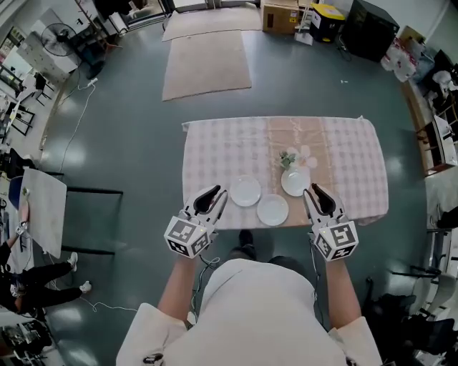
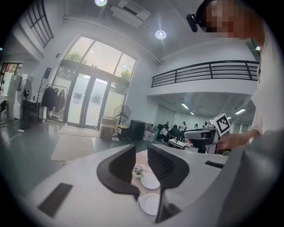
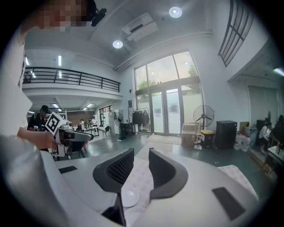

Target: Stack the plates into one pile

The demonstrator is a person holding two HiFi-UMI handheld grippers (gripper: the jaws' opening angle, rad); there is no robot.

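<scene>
Three white plates lie apart on the pink checked tablecloth (image 1: 215, 154): a left plate (image 1: 245, 191), a near middle plate (image 1: 273, 210) and a right plate (image 1: 295, 181). My left gripper (image 1: 217, 194) hovers at the table's near edge, just left of the left plate, open and empty. At the near edge right of the right plate, my right gripper (image 1: 312, 191) is also open and empty. Through the left gripper's (image 2: 141, 153) jaws I see two plates (image 2: 150, 181) (image 2: 151, 204). Below the right gripper's (image 3: 141, 155) jaws two plates (image 3: 130, 197) (image 3: 133, 217) show.
A small pot of flowers (image 1: 288, 159) stands just behind the right plate, also seen as a flower pot (image 2: 138, 171) in the left gripper view. A beige runner (image 1: 293, 136) crosses the table. Rugs (image 1: 206, 63) lie on the floor beyond; boxes (image 1: 280, 14) stand at the back.
</scene>
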